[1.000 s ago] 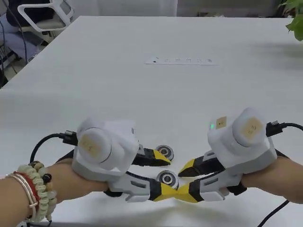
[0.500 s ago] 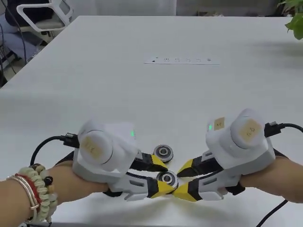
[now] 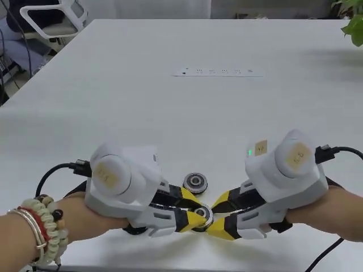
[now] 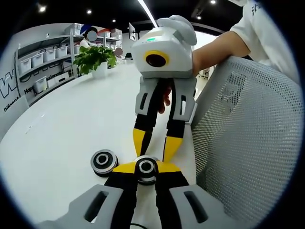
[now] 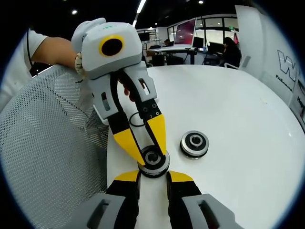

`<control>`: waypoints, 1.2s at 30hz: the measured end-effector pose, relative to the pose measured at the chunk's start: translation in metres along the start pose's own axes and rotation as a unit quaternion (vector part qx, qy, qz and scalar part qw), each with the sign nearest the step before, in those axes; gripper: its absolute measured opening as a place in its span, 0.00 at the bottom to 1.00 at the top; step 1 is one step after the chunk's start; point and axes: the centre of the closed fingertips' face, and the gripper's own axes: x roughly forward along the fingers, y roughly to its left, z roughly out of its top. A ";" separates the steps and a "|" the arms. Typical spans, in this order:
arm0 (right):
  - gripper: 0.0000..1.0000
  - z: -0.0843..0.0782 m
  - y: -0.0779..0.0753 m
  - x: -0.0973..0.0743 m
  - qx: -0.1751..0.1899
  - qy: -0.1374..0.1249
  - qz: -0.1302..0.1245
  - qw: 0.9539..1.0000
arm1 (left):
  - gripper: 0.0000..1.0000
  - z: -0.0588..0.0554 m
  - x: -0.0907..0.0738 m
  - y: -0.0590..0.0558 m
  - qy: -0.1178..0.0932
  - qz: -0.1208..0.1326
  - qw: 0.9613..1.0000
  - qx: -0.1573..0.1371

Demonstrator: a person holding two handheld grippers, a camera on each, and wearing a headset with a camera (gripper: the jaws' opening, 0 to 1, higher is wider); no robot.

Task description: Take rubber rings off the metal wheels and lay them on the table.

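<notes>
Two metal wheels with dark rubber rings lie near the white table's [image 3: 170, 113] front edge. The nearer wheel [image 3: 202, 215] [image 4: 145, 168] [image 5: 153, 160] sits between the yellow tips of my left gripper [image 3: 193, 208] [image 4: 145, 168] [image 5: 143, 140], which is shut on it from the left. My right gripper [image 3: 218, 212] [image 4: 156, 145] [image 5: 153, 175] faces it from the right. Its jaws are a little apart, with the tips at the wheel's rim. The second wheel [image 3: 195, 182] [image 4: 104, 161] [image 5: 194, 143] lies flat just behind, untouched.
A flat white strip [image 3: 218, 72] lies at mid-table. A mesh chair back [image 4: 248, 133] [image 5: 47, 143] stands right at the table's near edge. An office chair [image 3: 54, 20] is at far left and a plant [image 3: 354, 25] at far right.
The left gripper's jaws have drawn together onto the nearer wheel. Both grippers have edged inward toward each other. The second wheel has not moved.
</notes>
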 end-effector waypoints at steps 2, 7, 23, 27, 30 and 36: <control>0.18 0.000 0.000 0.000 0.005 -0.002 0.002 1.000 | 0.08 0.000 0.000 0.000 -0.001 0.000 1.000 -0.001; 0.14 -0.001 -0.002 -0.003 0.023 -0.004 0.004 1.000 | 0.08 0.000 0.000 0.000 -0.001 0.000 1.000 0.002; 0.00 -0.003 -0.007 -0.004 -0.021 0.001 -0.014 1.000 | 0.08 0.001 -0.001 0.001 -0.005 0.001 1.000 0.002; 0.00 -0.004 -0.009 -0.005 0.039 -0.004 -0.008 0.999 | 0.08 0.001 0.000 0.001 -0.005 0.001 1.000 0.003; 0.00 -0.001 -0.013 -0.010 0.137 -0.019 0.004 0.990 | 0.08 0.001 0.000 0.001 -0.005 0.002 1.000 0.003; 0.00 0.002 -0.017 -0.016 0.219 -0.050 0.017 0.974 | 0.08 0.001 0.000 0.001 -0.005 0.002 1.000 0.004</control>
